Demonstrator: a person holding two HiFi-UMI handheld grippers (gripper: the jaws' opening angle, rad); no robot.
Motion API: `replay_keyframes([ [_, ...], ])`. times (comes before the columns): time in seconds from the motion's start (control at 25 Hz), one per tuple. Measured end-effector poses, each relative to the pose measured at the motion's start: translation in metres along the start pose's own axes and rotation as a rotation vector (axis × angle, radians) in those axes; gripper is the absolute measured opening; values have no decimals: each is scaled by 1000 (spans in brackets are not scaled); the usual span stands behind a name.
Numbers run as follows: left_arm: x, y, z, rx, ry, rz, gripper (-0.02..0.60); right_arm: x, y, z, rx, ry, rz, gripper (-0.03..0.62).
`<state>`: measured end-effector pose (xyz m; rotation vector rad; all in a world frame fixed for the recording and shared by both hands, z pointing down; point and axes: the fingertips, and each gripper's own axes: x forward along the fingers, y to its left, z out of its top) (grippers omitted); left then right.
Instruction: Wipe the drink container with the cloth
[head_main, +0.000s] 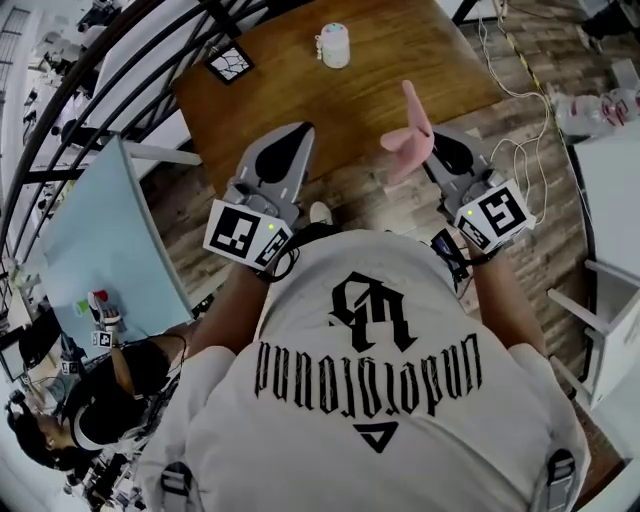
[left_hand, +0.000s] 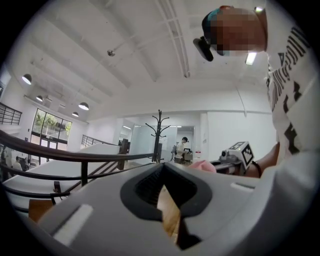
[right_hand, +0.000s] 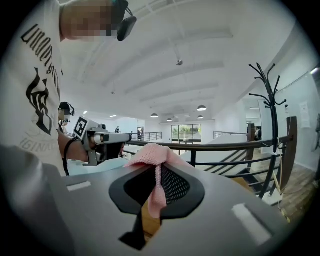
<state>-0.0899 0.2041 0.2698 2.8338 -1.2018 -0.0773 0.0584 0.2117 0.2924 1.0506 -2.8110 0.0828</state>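
Observation:
The drink container (head_main: 335, 45), a small white cup with a lid, stands at the far side of the wooden table (head_main: 400, 70). Neither gripper is near it; both are held close to my chest at the table's near edge, pointing up and away. My right gripper (head_main: 437, 150) is shut on a pink cloth (head_main: 410, 135). The cloth (right_hand: 155, 167) is pinched between that gripper's jaws (right_hand: 154, 192), with its free end sticking up. My left gripper (head_main: 293, 150) is shut with nothing in it (left_hand: 167, 197). Past it, the left gripper view shows the cloth (left_hand: 202, 166) and the right gripper (left_hand: 235, 156).
A black-and-white marker card (head_main: 229, 63) lies at the table's far left corner. A dark metal railing (head_main: 120, 60) curves along the left, with a light blue table (head_main: 100, 240) and another person (head_main: 90, 400) beyond it. White cables (head_main: 520, 120) trail over the wooden floor at the right, near white furniture (head_main: 610, 200).

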Motion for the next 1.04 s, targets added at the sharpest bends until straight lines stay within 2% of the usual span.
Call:
replay_keyframes([
  [0.2,13,-60,-14,8,-9,32,48,-52,-2,-18,-6,-6,41,25],
  [0.48,1,-129,-21,20,4,95,48,-115,5,-25,-3,-16,86,25],
  [0.76,-16,-164,-31,25,30,134,49,-143,17,-32,4,-36,121,25],
  [1.04,-21,-195,-32,25,30,134,49,-170,26,-40,-3,-19,138,25],
])
